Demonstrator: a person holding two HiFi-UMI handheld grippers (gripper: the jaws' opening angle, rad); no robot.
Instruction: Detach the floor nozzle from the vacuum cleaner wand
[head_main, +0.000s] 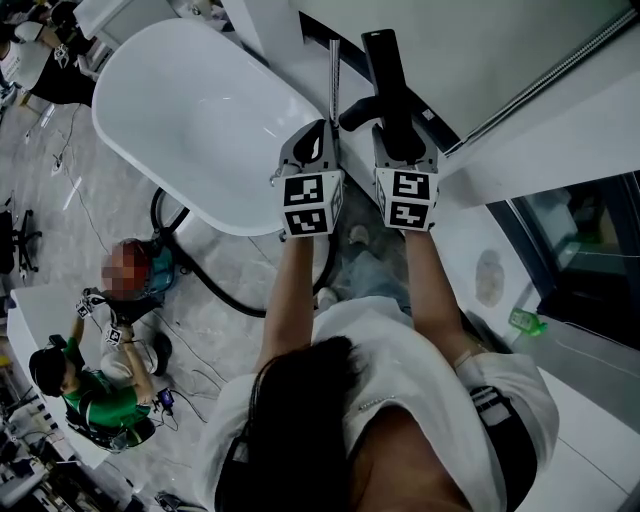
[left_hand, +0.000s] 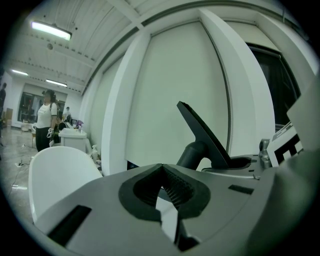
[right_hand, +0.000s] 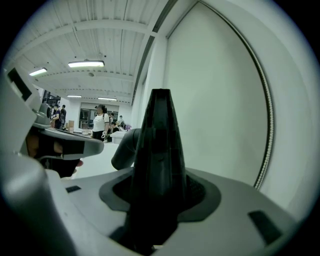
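Two grippers side by side | left gripper (head_main: 320, 138) — jaws pressed together | right gripper (head_main: 400, 140) — jaws clamped on black floor nozzle (head_main: 386, 65), which points away from the person, its bent neck (head_main: 357, 112) turned toward the left gripper | nozzle off the white bathtub's (head_main: 180, 110) right-hand rim, near the white wall (head_main: 470, 40)

text: none legible | brands: none | numbers: none | signs: none

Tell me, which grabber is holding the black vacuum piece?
The right gripper: its jaws clamp the black nozzle. The left gripper beside it is shut on nothing.
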